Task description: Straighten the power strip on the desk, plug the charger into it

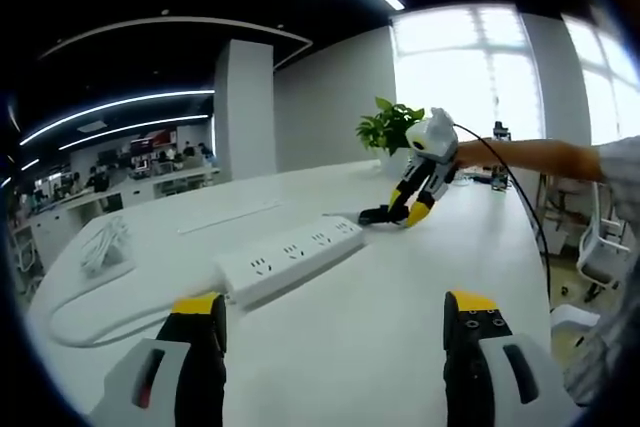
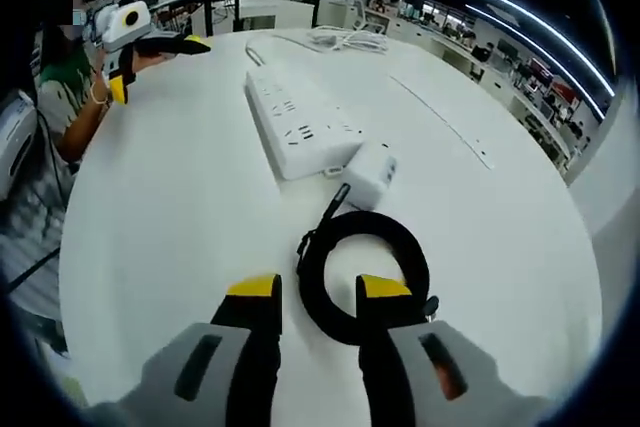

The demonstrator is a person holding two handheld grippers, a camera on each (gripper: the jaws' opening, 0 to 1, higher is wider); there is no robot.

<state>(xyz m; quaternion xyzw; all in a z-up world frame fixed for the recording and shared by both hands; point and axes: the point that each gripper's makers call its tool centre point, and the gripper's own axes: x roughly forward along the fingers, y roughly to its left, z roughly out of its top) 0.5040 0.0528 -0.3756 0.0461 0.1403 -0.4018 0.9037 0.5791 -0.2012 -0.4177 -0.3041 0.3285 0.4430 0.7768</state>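
Note:
A white power strip lies at a slant on the round white desk, and its sockets face up in the left gripper view. A white charger rests against the strip's near end, unplugged. Its black cable is wound in a coil just in front of it. My right gripper is open, its jaws straddling the coil's near arc; it also appears as a white and yellow tool past the strip's far end. My left gripper hovers wide open short of the strip, holding nothing.
A bundle of white cord lies beyond the strip, seen at the desk's left side in the left gripper view. A potted plant stands at the far edge. A white chair is off the desk. The left gripper is at the desk's far edge.

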